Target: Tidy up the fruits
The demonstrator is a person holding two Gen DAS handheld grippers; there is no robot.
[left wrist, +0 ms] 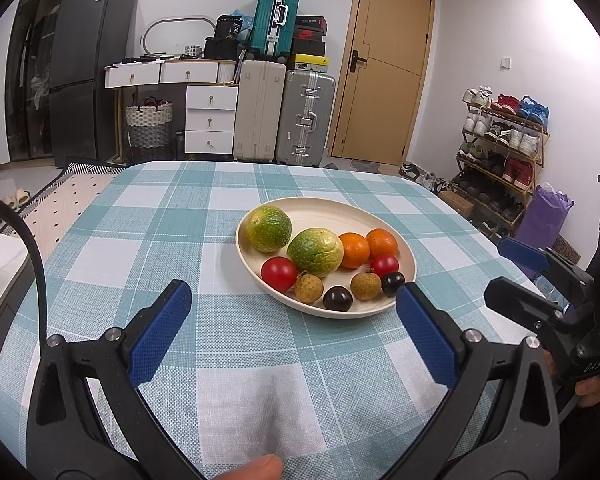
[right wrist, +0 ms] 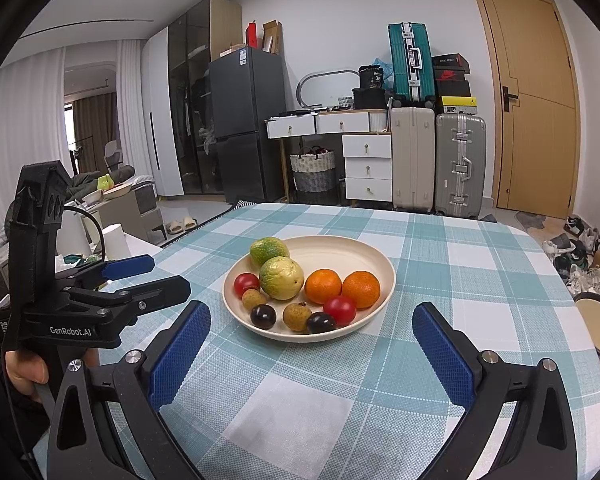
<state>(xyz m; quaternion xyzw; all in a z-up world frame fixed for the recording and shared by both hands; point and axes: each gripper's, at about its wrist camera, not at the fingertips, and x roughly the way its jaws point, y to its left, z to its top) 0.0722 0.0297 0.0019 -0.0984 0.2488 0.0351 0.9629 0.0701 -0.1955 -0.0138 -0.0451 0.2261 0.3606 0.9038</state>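
Room: domestic interior; wooden door [left wrist: 384, 68], stacked suitcases [left wrist: 284, 112], white drawer unit [left wrist: 211, 119], dark fridge [left wrist: 88, 76], shoe rack [left wrist: 500, 152] along the far walls.
Surface: table under a teal-and-white checked tablecloth [left wrist: 148, 248]; rounded far edge visible in both views.
Container: cream oval plate [left wrist: 406, 256], long axis running roughly 10 to 4 o'clock in the left wrist view, set on the cloth ahead of both grippers.
Contents, back: two green citrus fruits [left wrist: 269, 229], one at the plate's 10 o'clock, the other near centre, just beside each other.
Contents, middle: two oranges [left wrist: 354, 250] touching side by side at 2 o'clock.
Contents, front: two red tomatoes [left wrist: 279, 274], two tan longans [left wrist: 309, 288], two dark plums [left wrist: 337, 298] along the near rim, close-packed.
Left gripper [left wrist: 294, 302]: blue pads spread wide, released, nothing between them; low over the cloth at the plate's 6 o'clock, right pad tip just beside the near rim.
Right gripper [right wrist: 311, 320]: pads likewise spread apart, empty; at the plate's 6 o'clock in its own view, pads flanking the near rim without touching.
Free room: bare cloth at the plate's 9 o'clock and beyond it to the far edge; right table edge nearer.
Off-table: round tan-topped stool [right wrist: 598, 326] beside the right edge.
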